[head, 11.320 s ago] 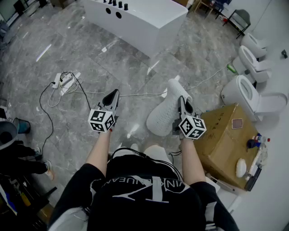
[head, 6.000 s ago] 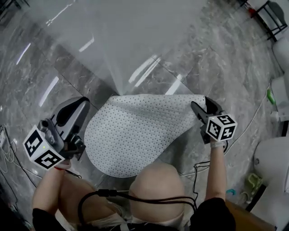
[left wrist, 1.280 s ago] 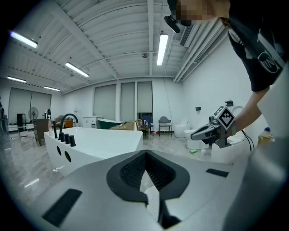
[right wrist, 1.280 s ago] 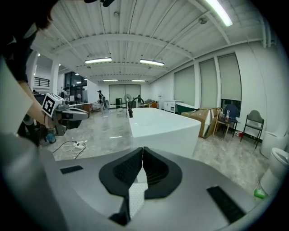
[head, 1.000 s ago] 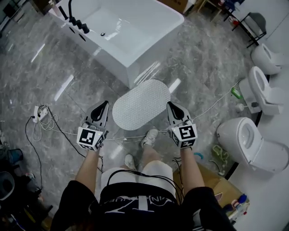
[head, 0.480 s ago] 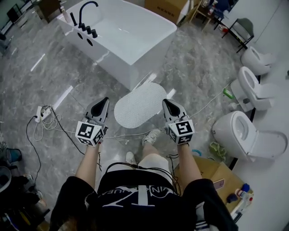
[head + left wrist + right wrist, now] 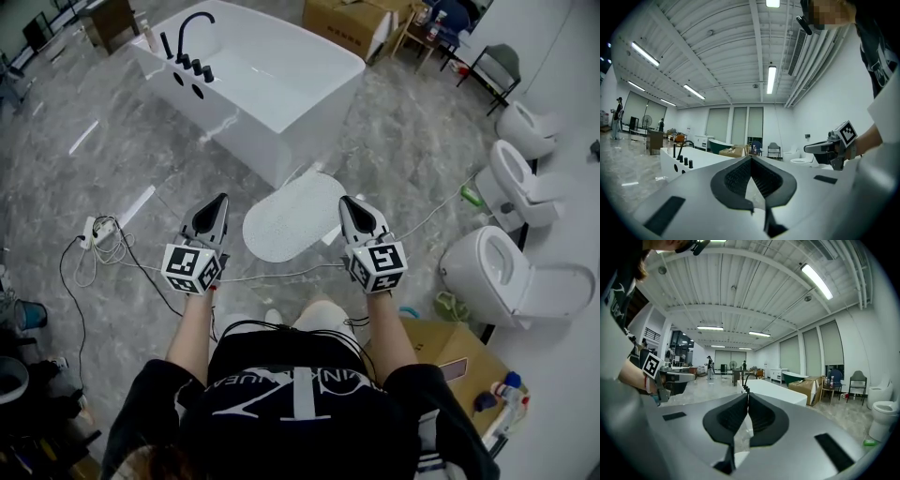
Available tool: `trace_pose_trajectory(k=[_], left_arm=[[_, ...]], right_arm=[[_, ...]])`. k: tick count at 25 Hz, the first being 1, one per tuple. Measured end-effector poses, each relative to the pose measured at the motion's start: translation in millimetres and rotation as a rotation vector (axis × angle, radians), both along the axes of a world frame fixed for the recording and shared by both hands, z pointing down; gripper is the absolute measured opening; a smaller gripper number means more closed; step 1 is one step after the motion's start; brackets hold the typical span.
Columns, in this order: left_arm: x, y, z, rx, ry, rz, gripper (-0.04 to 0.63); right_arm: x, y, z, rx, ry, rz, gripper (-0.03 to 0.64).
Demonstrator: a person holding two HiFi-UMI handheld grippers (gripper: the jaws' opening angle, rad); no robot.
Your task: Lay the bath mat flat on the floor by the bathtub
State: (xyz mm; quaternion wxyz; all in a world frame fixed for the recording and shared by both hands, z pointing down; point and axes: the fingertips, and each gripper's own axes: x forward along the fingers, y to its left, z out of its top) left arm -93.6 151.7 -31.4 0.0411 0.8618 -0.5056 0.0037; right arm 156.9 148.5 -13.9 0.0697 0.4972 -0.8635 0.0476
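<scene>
The white oval bath mat [image 7: 292,216] lies flat on the grey marble floor, just in front of the white bathtub [image 7: 258,75]. I hold both grippers up in the air on either side of it, well above the floor. My left gripper [image 7: 221,199] is shut with nothing in it, and its jaws [image 7: 751,158] meet at the tips. My right gripper [image 7: 343,201] is likewise shut and empty, its pads closed together [image 7: 748,394]. In each gripper view the other gripper shows, the right one [image 7: 825,147] and the left one [image 7: 670,378].
Toilets [image 7: 506,272] [image 7: 514,183] stand along the right wall. A cardboard box [image 7: 441,352] sits at my right foot. A power strip with coiled cables [image 7: 98,230] lies at left, and a thin cable [image 7: 281,275] crosses the floor before my feet. Boxes [image 7: 347,19] stand behind the tub.
The mat stays flat on the floor while I have drawn back from it, so it looks smaller. Both grippers stay shut and empty.
</scene>
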Motion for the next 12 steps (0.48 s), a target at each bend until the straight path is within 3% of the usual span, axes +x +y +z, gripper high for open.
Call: trace_pose_trajectory(k=[6,12], left_arm=[[-6,10,-11,0.006,-0.002,-0.044,0.014],[17,6,-23,0.025,-0.014,-0.08,0.014]], right_arm=[[3,4,-15,0.02,-0.026,-0.014,0.026],[22,-11,-28,0.035,-0.043,-0.034,0.026]])
